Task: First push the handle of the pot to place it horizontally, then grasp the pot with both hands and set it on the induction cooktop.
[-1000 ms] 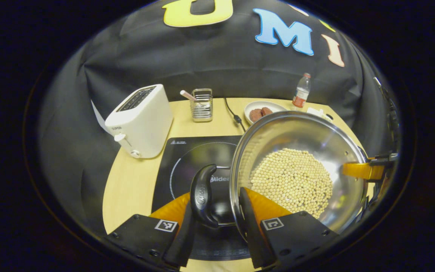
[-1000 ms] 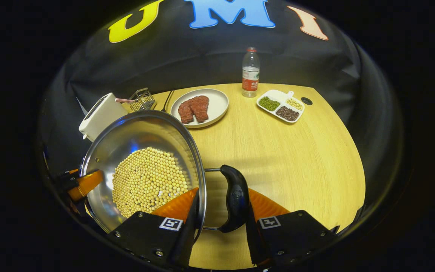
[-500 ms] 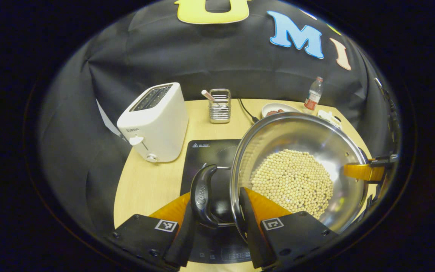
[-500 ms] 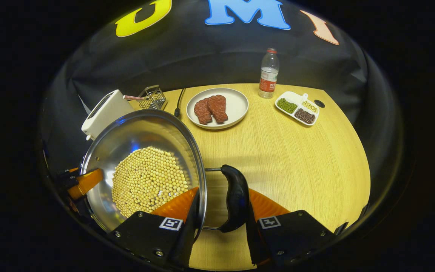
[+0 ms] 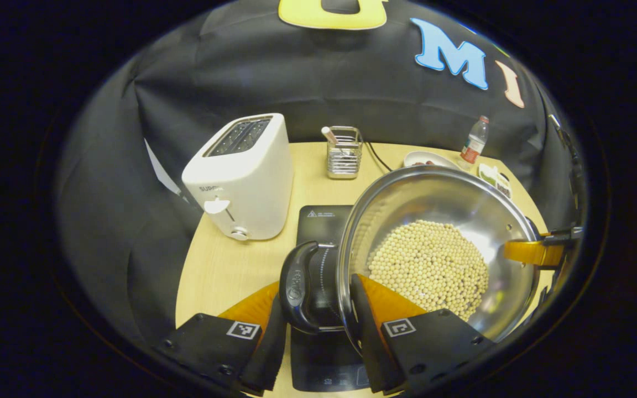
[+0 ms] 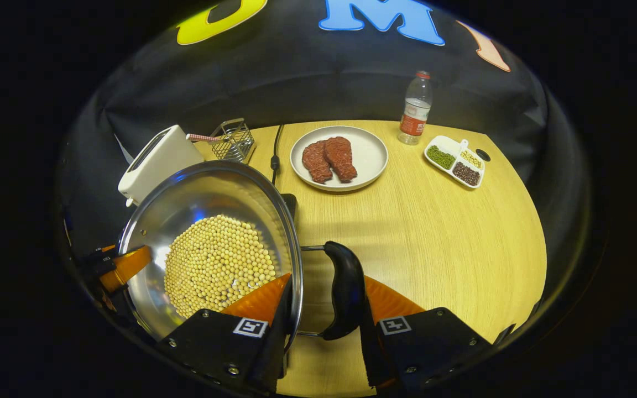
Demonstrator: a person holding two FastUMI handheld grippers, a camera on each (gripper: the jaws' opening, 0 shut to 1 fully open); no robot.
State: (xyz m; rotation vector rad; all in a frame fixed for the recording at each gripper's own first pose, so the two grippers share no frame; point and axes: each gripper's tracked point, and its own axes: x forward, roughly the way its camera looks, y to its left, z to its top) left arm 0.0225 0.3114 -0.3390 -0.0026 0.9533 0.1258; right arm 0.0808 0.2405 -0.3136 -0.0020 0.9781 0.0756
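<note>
Now the left gripper [image 5: 318,326] is clamped on the pot's [image 5: 451,204] black curved handle and rim; the right gripper [image 6: 324,326] likewise grips the opposite handle. Since earlier, the shiny steel pot of round pale beans has shifted leftward over the flat black induction cooktop [image 5: 324,218]; the white toaster [image 5: 241,177] looms nearer on the wood-grain tabletop [image 6: 434,232].

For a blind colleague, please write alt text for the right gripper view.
The right gripper is shut on the pot's black side handle, holding a steel pot of pale beans above a wooden table. Behind stand a plate of meat, a bottle and a white toaster.
</note>
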